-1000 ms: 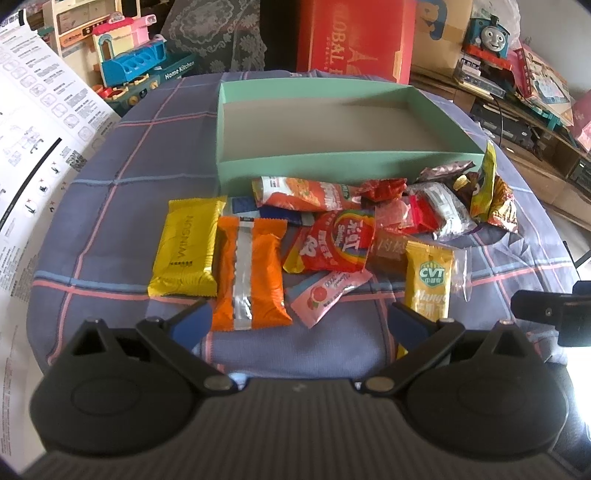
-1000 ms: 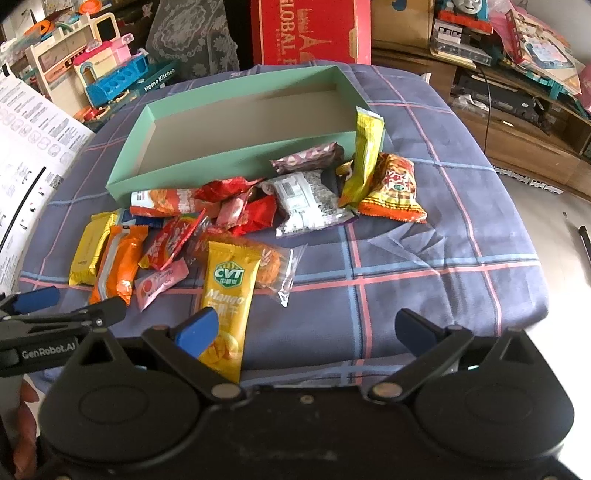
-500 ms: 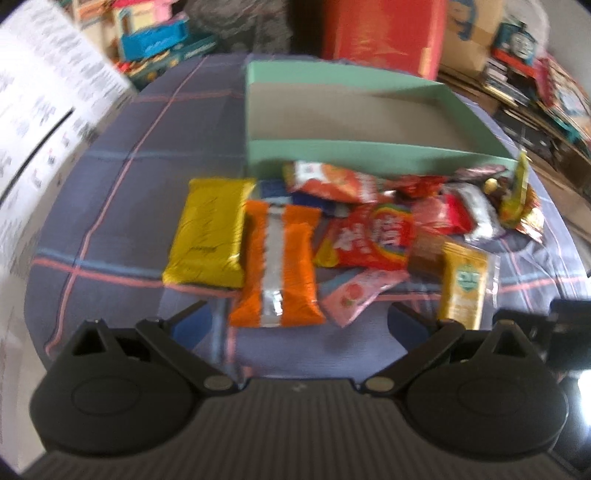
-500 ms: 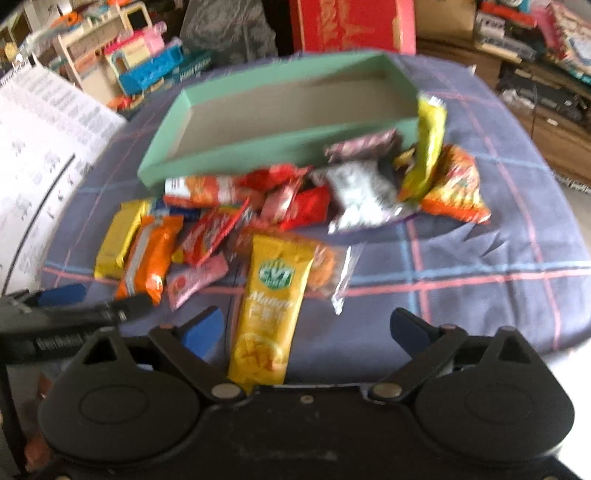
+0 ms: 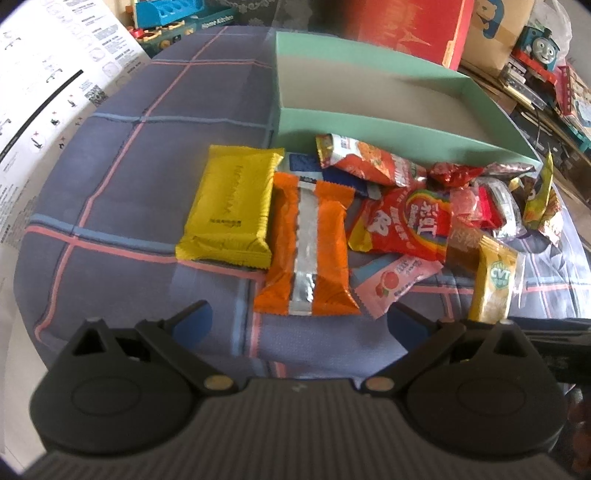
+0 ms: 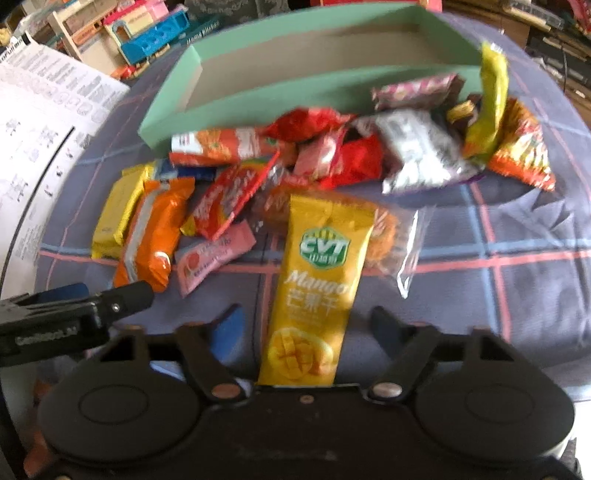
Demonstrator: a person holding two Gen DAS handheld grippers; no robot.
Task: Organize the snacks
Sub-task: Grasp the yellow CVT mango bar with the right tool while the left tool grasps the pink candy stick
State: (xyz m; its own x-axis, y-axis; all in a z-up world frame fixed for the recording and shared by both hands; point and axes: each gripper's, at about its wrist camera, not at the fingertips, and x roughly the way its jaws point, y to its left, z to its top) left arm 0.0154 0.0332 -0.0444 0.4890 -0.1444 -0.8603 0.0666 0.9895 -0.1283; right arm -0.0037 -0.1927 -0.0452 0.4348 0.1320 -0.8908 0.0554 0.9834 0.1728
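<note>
Snacks are lying heaped along the near wall of the mint-green box (image 5: 402,134), upper centre of frame; bare plaid cloth (image 6: 517,295) is lying open lower right. Right gripper (image 6: 308,325) is angling down, jaws just closing, half-wide around the mango packet (image 6: 314,280), not pressing. Left gripper (image 5: 299,319) is hovering wide below the orange packet (image 5: 308,254).

cluttered room: plaid-covered table (image 5: 147,184), red box (image 5: 406,26), toy train (image 5: 541,44) behind
</note>
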